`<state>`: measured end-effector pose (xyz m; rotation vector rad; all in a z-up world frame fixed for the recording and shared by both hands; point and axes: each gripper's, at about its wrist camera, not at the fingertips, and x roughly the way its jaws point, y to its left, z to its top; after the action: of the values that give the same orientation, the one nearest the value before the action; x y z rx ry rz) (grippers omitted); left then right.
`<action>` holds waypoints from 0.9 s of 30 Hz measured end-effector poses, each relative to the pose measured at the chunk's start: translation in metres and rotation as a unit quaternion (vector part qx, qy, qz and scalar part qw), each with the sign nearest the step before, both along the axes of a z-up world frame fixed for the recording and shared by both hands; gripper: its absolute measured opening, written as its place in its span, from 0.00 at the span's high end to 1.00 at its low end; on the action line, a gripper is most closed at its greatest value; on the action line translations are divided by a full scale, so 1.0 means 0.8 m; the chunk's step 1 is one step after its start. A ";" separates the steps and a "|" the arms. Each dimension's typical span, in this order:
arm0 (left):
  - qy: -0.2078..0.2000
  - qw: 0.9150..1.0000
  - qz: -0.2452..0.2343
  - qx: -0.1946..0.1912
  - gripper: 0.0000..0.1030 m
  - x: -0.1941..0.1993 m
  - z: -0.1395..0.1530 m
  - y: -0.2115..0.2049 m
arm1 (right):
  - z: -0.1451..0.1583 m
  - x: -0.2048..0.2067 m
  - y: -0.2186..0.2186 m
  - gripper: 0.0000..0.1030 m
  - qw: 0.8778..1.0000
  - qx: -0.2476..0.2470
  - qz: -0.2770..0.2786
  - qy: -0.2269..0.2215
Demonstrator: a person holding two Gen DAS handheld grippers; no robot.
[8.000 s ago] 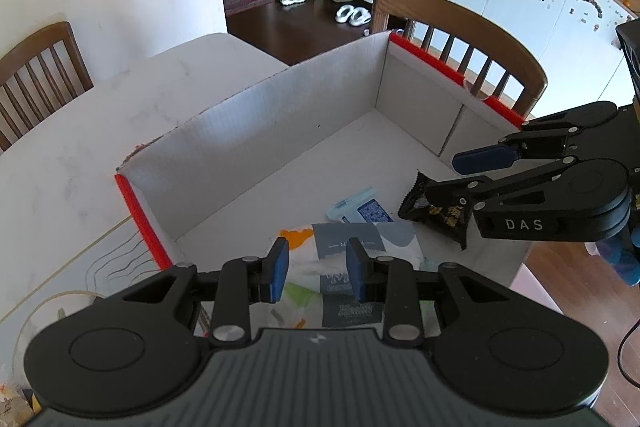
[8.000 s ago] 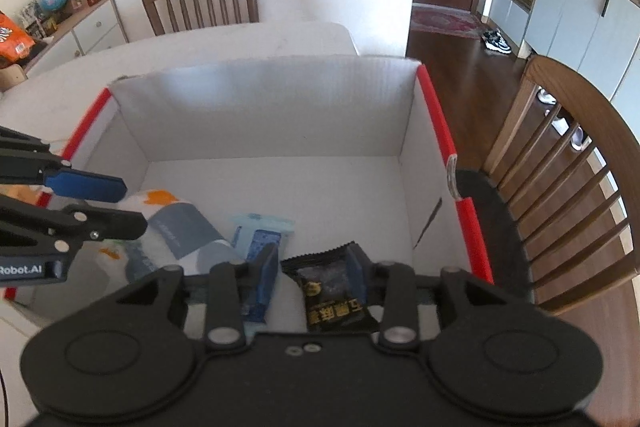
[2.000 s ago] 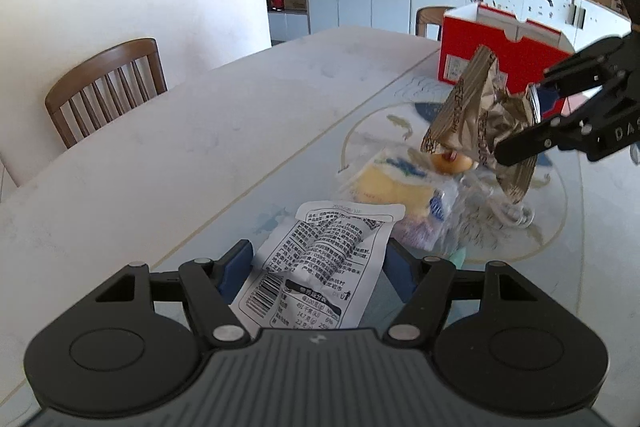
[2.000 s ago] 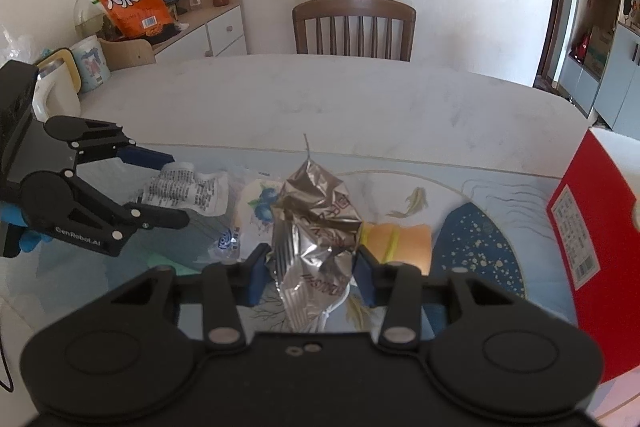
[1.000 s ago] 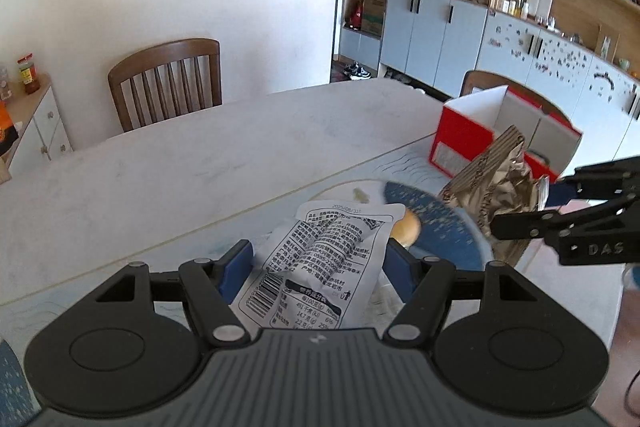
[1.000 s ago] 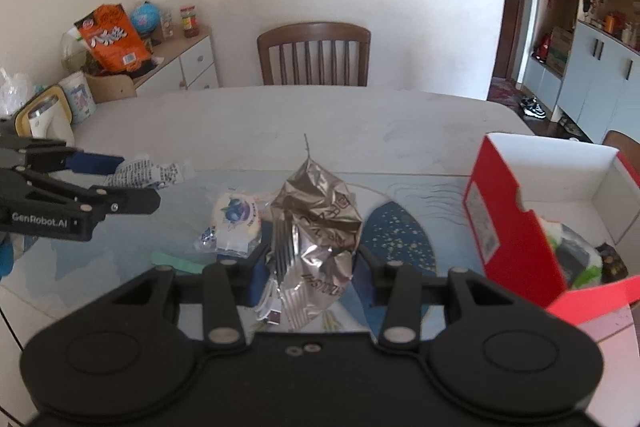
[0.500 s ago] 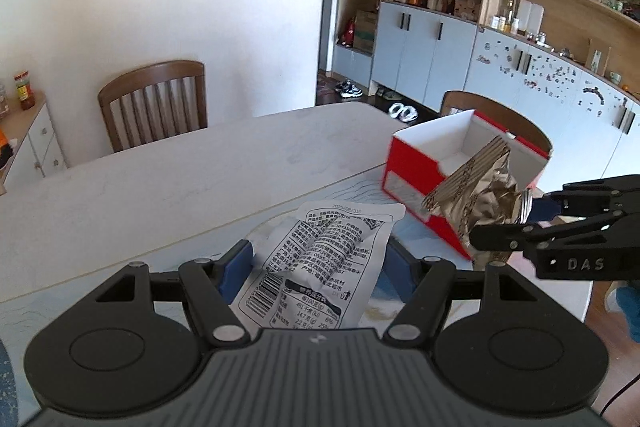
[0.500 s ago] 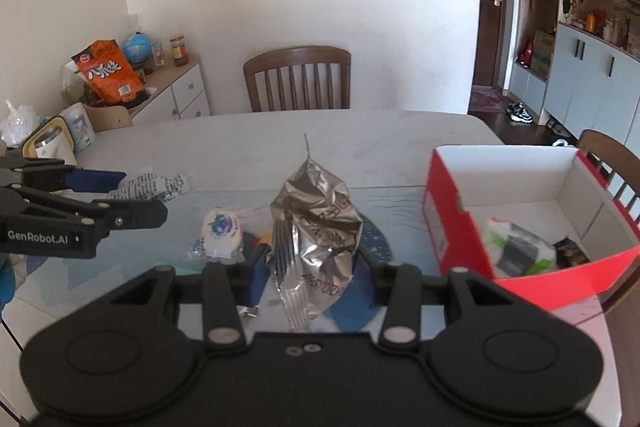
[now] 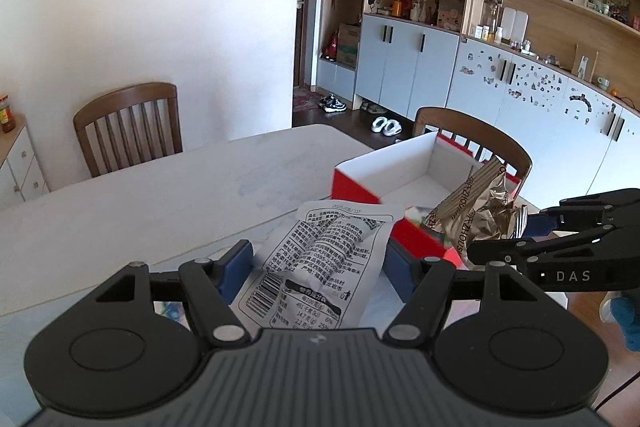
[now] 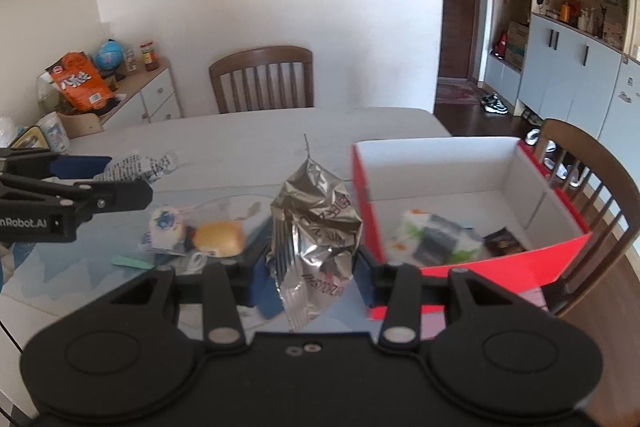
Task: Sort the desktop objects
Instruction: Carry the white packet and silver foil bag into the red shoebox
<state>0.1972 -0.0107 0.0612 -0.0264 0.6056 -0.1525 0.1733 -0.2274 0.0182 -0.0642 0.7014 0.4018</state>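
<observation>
Two grippers, each clamped on one packet: left gripper (image 9: 316, 267) holds the white packet (image 9: 320, 263), right gripper (image 10: 310, 279) the foil packet (image 10: 316, 227) (beside the red box's (image 10: 552, 259) near-left corner).

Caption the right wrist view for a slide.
Right gripper carries a foil bag toward the red box; snacks wait on the table.

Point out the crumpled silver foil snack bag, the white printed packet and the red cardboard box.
Crumpled silver foil snack bag (image 10: 316, 227), right wrist view, middle of bag.
White printed packet (image 9: 324, 259), left wrist view, printed face.
Red cardboard box (image 10: 432, 163), right wrist view, white inner back wall.
</observation>
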 end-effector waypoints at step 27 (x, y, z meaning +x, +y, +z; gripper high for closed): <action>0.026 0.997 0.057 -0.040 0.32 0.118 -0.002 -0.149 | -0.012 0.095 -0.141 0.57 1.000 0.010 -0.021 0.017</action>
<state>0.2914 -0.1296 0.0593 -0.1437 0.6482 -0.0650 0.2496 -0.3404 0.0089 -0.0237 0.7300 0.3701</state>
